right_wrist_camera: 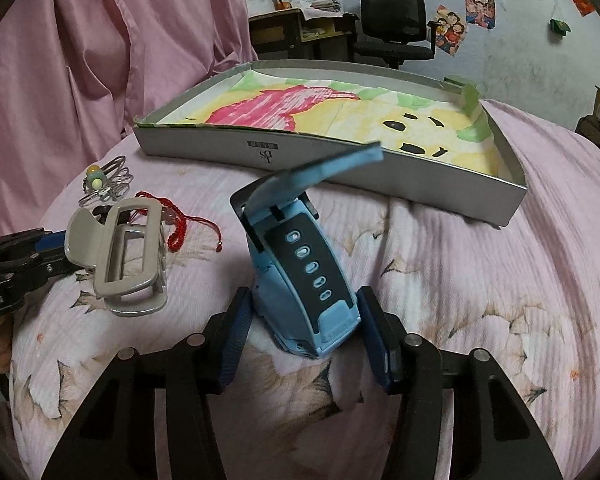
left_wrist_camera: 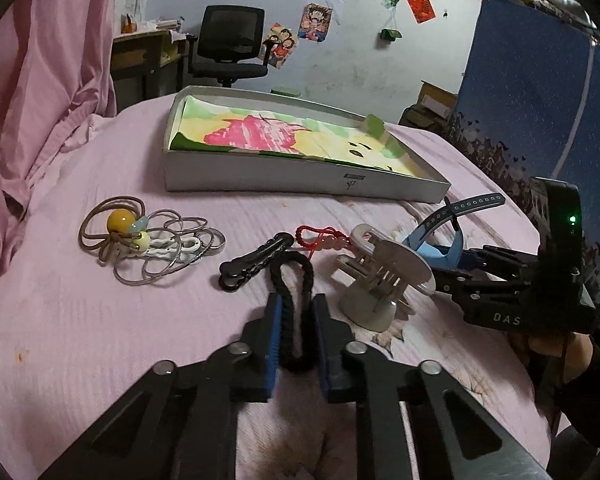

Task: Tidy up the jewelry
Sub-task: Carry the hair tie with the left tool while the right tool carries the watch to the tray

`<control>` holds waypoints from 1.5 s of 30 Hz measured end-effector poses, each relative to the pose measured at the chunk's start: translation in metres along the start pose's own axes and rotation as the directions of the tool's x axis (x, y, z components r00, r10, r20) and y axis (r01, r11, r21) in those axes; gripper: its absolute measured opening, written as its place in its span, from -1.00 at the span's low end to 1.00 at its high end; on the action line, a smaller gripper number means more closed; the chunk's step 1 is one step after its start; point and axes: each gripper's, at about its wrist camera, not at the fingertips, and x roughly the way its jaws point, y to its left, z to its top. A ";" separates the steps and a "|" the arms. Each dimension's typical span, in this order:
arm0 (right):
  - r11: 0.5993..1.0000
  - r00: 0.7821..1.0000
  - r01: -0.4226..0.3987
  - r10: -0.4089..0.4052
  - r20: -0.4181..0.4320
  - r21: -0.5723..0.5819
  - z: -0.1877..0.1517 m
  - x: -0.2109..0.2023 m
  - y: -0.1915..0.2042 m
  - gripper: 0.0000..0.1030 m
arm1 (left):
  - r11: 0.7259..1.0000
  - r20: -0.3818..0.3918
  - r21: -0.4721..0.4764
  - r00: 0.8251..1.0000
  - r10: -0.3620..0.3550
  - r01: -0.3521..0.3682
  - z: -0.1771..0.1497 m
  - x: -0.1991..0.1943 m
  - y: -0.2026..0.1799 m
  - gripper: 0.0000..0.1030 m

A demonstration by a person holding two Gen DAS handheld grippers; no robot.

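Note:
My left gripper (left_wrist_camera: 294,340) is shut on a black braided hair tie (left_wrist_camera: 292,300), squeezed into a long loop just above the pink bedspread. My right gripper (right_wrist_camera: 306,336) is closed on the body of a light blue watch (right_wrist_camera: 300,272), whose strap sticks up toward the box; it also shows in the left wrist view (left_wrist_camera: 440,232). A grey shallow box (left_wrist_camera: 300,182) lined with a pink, yellow and green drawing lies behind; it also shows in the right wrist view (right_wrist_camera: 340,156).
On the bedspread lie a beige claw clip (left_wrist_camera: 380,276), a black hair clip (left_wrist_camera: 256,260), a red cord bracelet (left_wrist_camera: 324,240) and a heap of thin rings and beaded ties (left_wrist_camera: 148,240). Pink curtain at left, desk and office chair (left_wrist_camera: 228,48) behind.

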 end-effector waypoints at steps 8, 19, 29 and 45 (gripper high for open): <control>1.000 0.997 -0.018 0.017 0.073 0.004 -0.009 -0.018 0.009 -0.08 | 0.999 0.067 0.028 0.998 0.020 -0.022 -0.008 -0.016 -0.012 -0.80; 0.999 0.970 0.010 -0.017 0.243 0.030 -0.009 -0.063 0.019 -0.08 | 0.996 0.270 0.054 0.961 0.055 -0.072 0.009 -0.051 -0.034 -0.80; 0.994 0.931 -0.003 -0.036 0.363 0.108 0.032 -0.076 0.020 -0.08 | 0.992 0.381 0.009 0.917 0.115 -0.128 0.058 -0.051 -0.019 -0.80; 0.987 0.906 0.019 -0.085 0.414 0.160 0.129 -0.007 0.003 -0.08 | 0.979 0.290 0.069 0.943 0.164 -0.191 0.130 0.034 0.022 -0.80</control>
